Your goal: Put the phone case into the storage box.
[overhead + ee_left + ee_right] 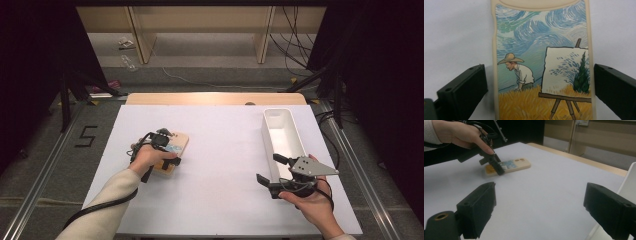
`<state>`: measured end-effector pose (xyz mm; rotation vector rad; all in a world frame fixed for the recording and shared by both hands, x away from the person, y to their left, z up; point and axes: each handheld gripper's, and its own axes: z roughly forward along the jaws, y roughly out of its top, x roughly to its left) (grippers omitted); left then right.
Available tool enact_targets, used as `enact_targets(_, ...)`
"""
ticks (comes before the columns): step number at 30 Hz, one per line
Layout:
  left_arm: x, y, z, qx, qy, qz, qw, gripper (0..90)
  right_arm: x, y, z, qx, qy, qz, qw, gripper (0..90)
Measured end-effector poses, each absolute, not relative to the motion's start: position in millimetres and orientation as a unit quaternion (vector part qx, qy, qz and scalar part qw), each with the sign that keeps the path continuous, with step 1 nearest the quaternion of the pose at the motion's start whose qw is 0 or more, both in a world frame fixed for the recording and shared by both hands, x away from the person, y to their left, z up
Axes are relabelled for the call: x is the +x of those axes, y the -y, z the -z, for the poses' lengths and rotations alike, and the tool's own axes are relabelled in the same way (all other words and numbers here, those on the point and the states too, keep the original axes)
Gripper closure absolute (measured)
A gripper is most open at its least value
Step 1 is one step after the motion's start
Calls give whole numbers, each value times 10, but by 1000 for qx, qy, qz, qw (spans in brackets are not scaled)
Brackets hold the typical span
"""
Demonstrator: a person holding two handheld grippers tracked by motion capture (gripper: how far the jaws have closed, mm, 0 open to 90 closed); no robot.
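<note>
- At the far left of the high view the floor is grey, and a black number 5 is marked on it beside a metal rail.
- The table carries a white cover; a strip of bare wood shows along its far edge.
- The left gripper stands over the phone case, which lies flat on the left half of the white cover.
- In the left gripper view the jaws stand on both sides of the phone case, painted with a man in a straw hat and an easel. The left jaw has a gap to the case; the right jaw is just beside its edge, and I cannot tell if it presses.
- The middle of the cover is bare white.
- The white tray, long and narrow, lies on the right side, running toward the far edge.
- The right gripper hovers at the near end of the tray, released, with nothing between its jaws.
- Behind the table stand pale wooden legs, and black cables hang at the right.
</note>
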<state>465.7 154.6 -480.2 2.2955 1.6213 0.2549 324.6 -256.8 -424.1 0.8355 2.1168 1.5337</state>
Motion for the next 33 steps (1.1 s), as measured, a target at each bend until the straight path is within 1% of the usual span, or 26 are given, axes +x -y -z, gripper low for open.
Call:
enact_targets(19,4670,-1542,4788,805,-567,-86,154,27,3245,2561,4246,297,-756,-549,197,119)
enact_targets(30,4654,-1519,4763,806,-565,-88,154,90,3244,2559,4247,297,-757,-548,196,118)
enact_targets(33,4653,-1517,4762,805,-566,-88,153,94,3244,2558,4247,296,-757,-549,196,119)
